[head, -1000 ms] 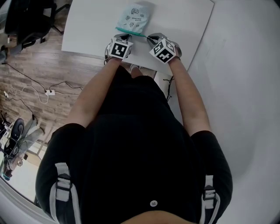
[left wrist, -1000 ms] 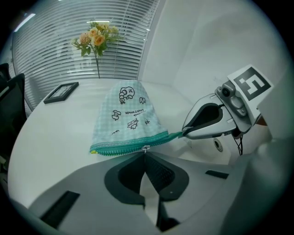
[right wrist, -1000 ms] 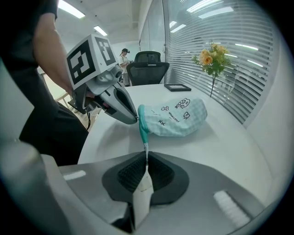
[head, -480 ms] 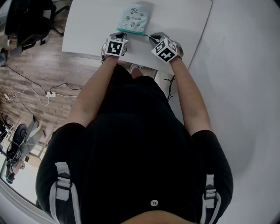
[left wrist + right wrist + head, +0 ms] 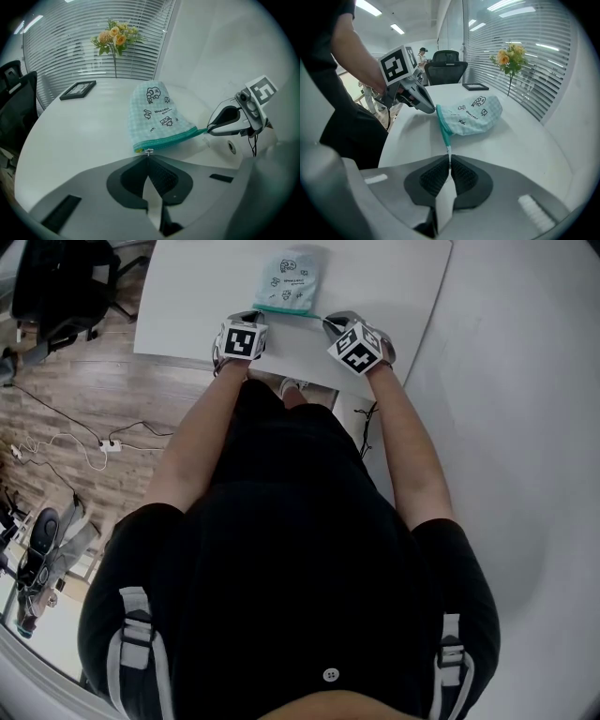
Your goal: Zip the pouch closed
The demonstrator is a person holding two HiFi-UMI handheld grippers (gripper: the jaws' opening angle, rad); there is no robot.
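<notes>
A pale mint-green checked fabric pouch with small black cartoon prints [image 5: 289, 279] is lying flat on a white table [image 5: 187, 296], close to the edge nearest the person, with its teal zipper band [image 5: 173, 139] facing that edge. The left gripper [image 5: 148, 158] is pinching a small silver zipper pull [image 5: 148, 151] between its pressed-together jaws, and the pull is sitting at the left end of the band. The right gripper [image 5: 449, 161] is clamping the thin tail at the opposite, right end of the same band, its jaws likewise drawn tight on it with no gap showing. The two grippers are pointing steeply down at the table, and the band is running straight between their tips. In the left gripper view the band is reading as one closed teal strip from the pull across to the right gripper's tip, though the teeth themselves are too small to make out. The body of the pouch is bulging slightly upward away from the band, toward the far side of the table. Well beyond it, a bunch of yellow and orange flowers [image 5: 115, 37] is standing before the slatted window blinds, a dark flat picture frame [image 5: 78, 89] is lying on the table near them, and a black office chair [image 5: 445, 65] is standing at the table's far end.
</notes>
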